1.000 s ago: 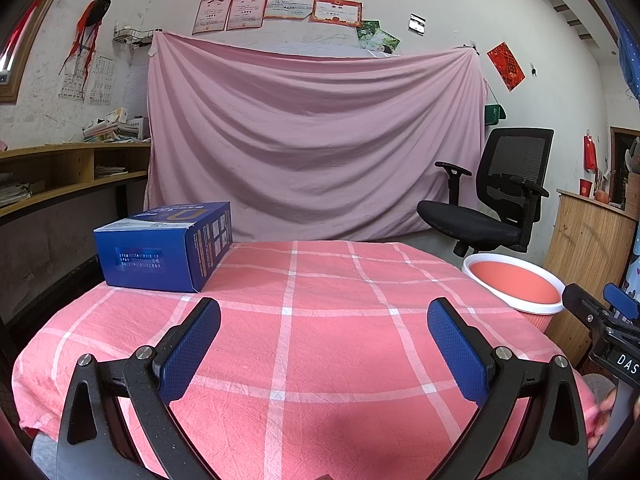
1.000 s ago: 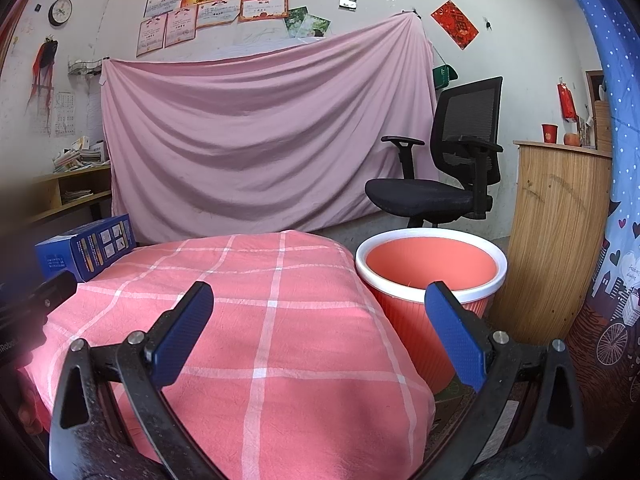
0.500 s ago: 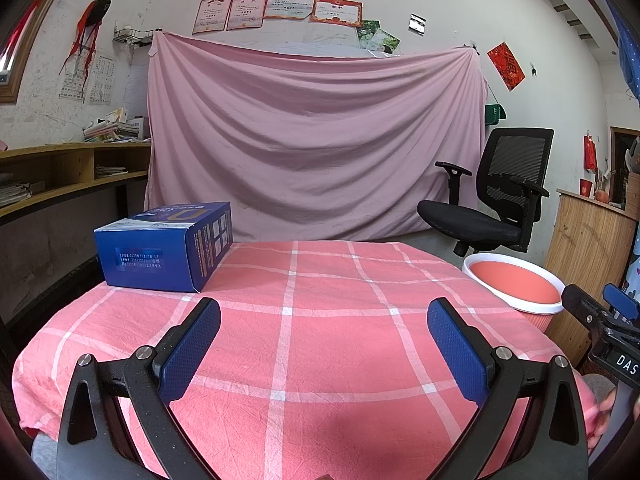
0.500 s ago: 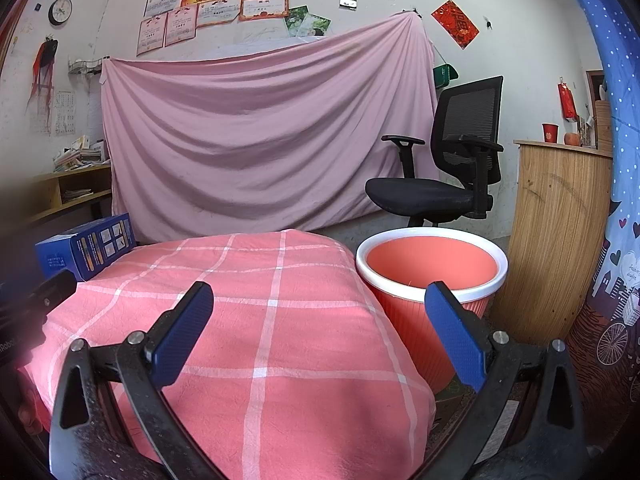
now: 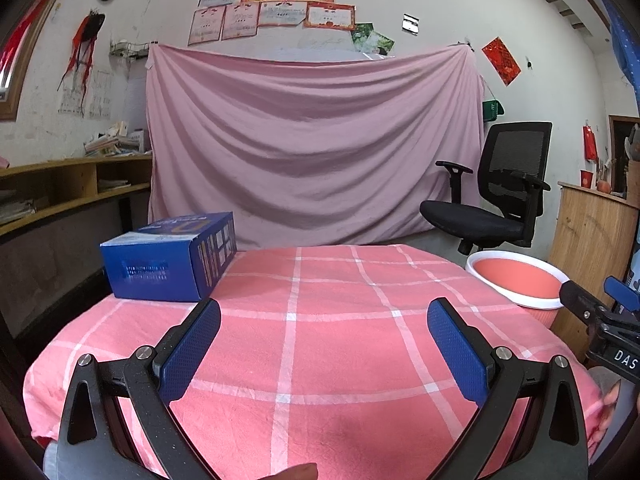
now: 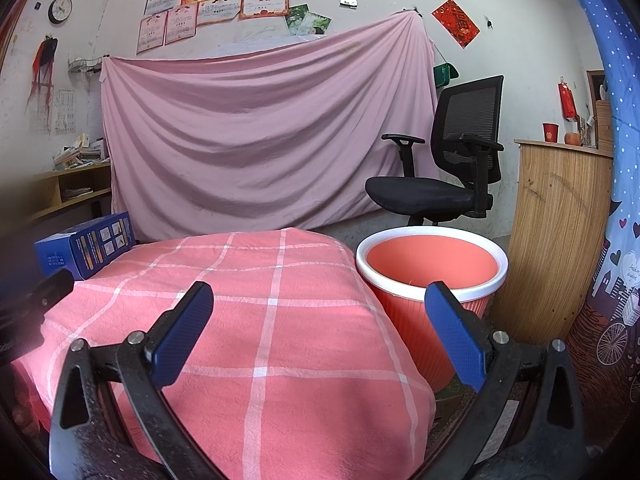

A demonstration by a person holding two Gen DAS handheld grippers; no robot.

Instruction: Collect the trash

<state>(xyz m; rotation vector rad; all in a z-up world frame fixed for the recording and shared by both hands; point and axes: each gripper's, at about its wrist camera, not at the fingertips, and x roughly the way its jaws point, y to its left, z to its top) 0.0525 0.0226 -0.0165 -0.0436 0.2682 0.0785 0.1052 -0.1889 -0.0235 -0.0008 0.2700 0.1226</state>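
A blue cardboard box (image 5: 172, 258) lies at the far left of the table with the pink checked cloth (image 5: 320, 320); it also shows in the right wrist view (image 6: 86, 244). A coral bin with a white rim (image 6: 432, 268) stands on the floor right of the table, also seen in the left wrist view (image 5: 520, 280). My left gripper (image 5: 324, 320) is open and empty above the table's near part. My right gripper (image 6: 320, 304) is open and empty above the table's right edge, and shows in the left wrist view (image 5: 600, 304).
A black office chair (image 5: 492, 200) stands behind the bin. A wooden cabinet (image 6: 560, 232) is to the bin's right. A pink sheet (image 5: 312, 144) hangs on the back wall. Wooden shelves (image 5: 60, 188) run along the left.
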